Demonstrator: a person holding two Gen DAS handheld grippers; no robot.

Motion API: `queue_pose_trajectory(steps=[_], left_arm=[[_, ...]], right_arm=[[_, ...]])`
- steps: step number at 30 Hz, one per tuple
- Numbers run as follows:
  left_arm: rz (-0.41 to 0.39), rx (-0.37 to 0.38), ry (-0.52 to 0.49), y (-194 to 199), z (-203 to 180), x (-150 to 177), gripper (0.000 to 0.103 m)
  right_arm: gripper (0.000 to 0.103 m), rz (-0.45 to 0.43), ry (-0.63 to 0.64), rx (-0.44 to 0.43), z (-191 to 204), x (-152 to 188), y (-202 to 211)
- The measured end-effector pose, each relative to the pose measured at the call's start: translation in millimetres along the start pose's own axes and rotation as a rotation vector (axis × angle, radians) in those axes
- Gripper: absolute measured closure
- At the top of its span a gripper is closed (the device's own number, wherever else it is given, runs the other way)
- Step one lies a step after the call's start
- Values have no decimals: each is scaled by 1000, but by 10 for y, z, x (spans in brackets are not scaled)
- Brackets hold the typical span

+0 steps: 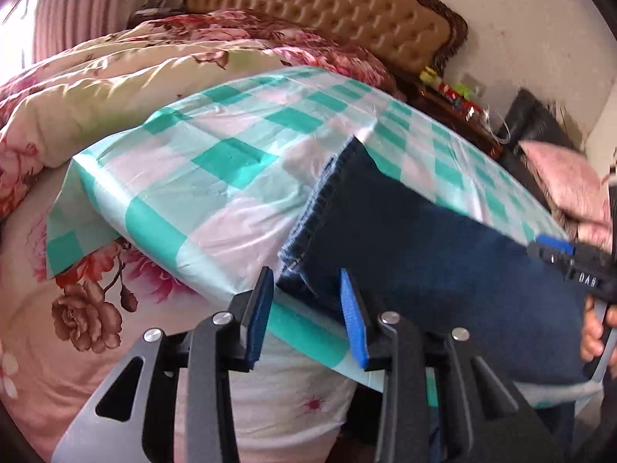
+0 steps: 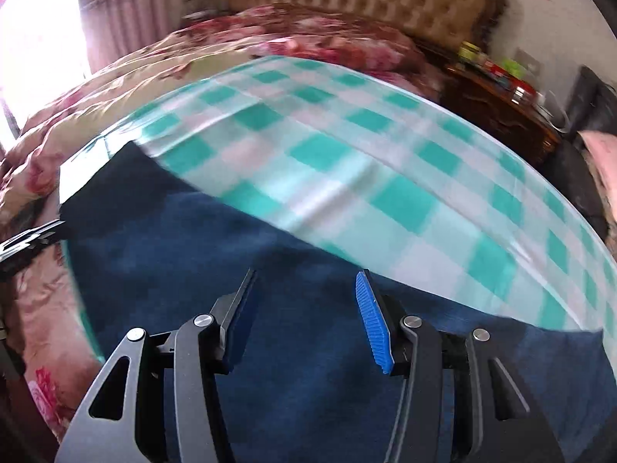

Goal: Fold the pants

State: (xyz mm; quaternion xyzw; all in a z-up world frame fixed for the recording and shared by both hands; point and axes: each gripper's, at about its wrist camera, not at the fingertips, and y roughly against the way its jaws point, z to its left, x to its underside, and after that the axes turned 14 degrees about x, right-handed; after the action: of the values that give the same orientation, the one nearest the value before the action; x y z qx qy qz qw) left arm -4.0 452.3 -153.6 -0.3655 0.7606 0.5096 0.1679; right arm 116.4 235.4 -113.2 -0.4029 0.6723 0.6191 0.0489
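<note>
**A:** Where the left gripper (image 1: pixel 304 301) points down over the near edge of the bench (image 1: pixel 216 177), how do its fingers stand?

**B:** Apart. The blue ribbed pads (image 1: pixel 353 320) have a gap between them, and the corner of the pants (image 1: pixel 424 262) sits in that gap, at the hem. I see no pad pressing on the cloth.

**A:** And the pants themselves?

**B:** Dark blue denim, lying flat on the bench as a long folded slab, with a stitched hem showing paler thread along its left end. They run from the left gripper toward the right edge of the left wrist view.

**A:** The right gripper (image 2: pixel 304 316)?

**B:** Also apart, wider than the left one, tilted steeply down over the middle of the denim. Nothing is between its pads; the cloth lies below them. In the left wrist view its black body and a blue pad come in from the right, with a hand (image 1: pixel 594 332) wrapped around the grip.

**A:** What covers the bench?

**B:** A glossy checked cloth (image 1: pixel 231 154) in teal, mint and pale pink squares, smooth with a few soft creases. It hangs over the bench edge.

**A:** Beyond that?

**B:** A bed with a floral quilt (image 1: pixel 115 77) in pink, red and cream, bunched in soft folds, and a tufted tan headboard (image 1: pixel 327 11) with a carved dark frame. The right wrist view is blurred.
</note>
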Motion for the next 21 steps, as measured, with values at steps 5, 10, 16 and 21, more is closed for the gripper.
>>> queue_pose_trajectory(steps=[5,10,16,21], left_arm=[[16,-21,-34,-41,-2,0,75],[38,-2,-30,-36,17,-46,85],[13,17,-12,118,-48,-174,98],[11,-65,-136,224,-467,-302,98]], right_arm=[[55,49,50,7,368,-70,-270],[54,42,64,49,434,-39,-354],[54,86,-24,-23,199,-34,-308],[50,169,-177,-100,-252,52,-210]])
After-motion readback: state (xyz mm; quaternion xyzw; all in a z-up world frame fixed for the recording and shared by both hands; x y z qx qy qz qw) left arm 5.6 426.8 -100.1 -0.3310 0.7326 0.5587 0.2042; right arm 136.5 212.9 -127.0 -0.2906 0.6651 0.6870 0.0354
